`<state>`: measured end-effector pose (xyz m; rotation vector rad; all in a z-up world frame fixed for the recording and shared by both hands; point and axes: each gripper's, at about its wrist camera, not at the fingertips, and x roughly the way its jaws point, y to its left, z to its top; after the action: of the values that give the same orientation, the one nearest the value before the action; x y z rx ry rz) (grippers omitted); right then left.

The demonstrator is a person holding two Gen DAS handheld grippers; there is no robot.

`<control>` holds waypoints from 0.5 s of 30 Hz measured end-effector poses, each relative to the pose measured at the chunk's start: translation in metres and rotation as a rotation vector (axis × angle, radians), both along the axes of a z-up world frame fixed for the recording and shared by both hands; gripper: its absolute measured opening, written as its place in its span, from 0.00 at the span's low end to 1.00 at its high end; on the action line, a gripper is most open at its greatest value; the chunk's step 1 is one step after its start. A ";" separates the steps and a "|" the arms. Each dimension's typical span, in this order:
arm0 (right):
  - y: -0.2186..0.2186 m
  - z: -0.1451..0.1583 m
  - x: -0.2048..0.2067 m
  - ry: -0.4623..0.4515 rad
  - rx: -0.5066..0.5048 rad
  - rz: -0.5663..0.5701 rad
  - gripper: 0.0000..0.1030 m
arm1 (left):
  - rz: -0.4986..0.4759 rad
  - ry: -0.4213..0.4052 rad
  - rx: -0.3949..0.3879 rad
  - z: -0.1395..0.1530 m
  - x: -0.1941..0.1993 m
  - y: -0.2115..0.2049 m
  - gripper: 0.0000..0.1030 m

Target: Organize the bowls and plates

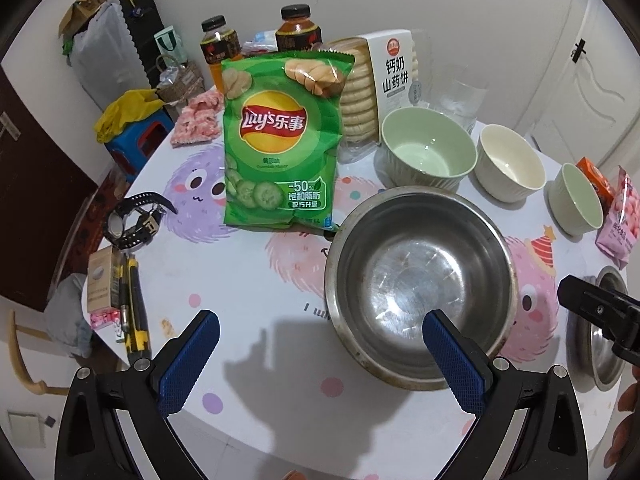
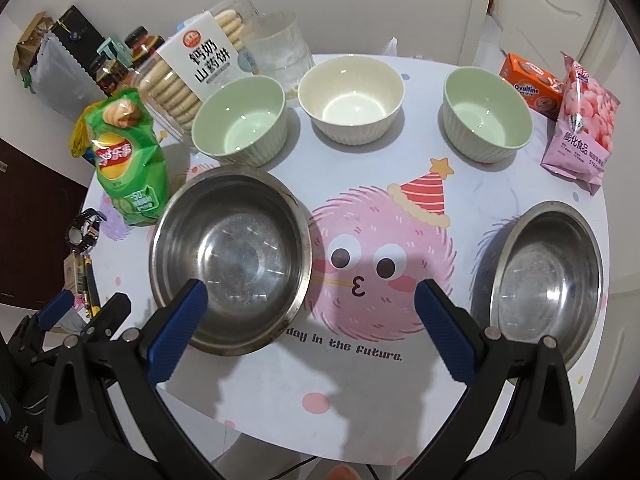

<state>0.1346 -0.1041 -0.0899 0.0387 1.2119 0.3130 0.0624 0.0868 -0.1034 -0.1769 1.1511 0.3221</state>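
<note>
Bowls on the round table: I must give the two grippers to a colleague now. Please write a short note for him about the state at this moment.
Left gripper: open, holding nothing, above the near table edge.
Right gripper: open, holding nothing.
Back row, all separate: left pale green ribbed bowl, cream ribbed bowl, right pale green ribbed bowl.
Front: left stainless steel bowl, right stainless steel bowl, apart from each other.
Done: nothing stacked.
Left: probably nest the ribbed bowls and the steel bowls. No plates visible.

green bowl (image 2: 240, 118) | cream bowl (image 2: 351, 98) | silver bowl (image 2: 230, 264) | blue-padded tongs (image 2: 310, 304)
</note>
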 end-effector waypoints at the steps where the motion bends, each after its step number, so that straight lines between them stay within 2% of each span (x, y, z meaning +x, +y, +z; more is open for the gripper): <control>1: 0.001 -0.003 0.002 0.007 0.000 0.000 1.00 | -0.003 0.003 -0.006 -0.004 0.004 0.001 1.00; 5: 0.004 -0.018 0.012 0.041 -0.007 0.004 1.00 | -0.018 0.027 -0.046 -0.019 0.016 0.002 1.00; 15: 0.016 -0.060 0.043 0.162 -0.012 0.000 1.00 | -0.031 0.065 -0.011 -0.054 0.045 0.000 1.00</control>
<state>0.1771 -0.0878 -0.1500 0.0547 1.3741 0.3070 0.1069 0.0872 -0.1573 -0.1591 1.2187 0.2957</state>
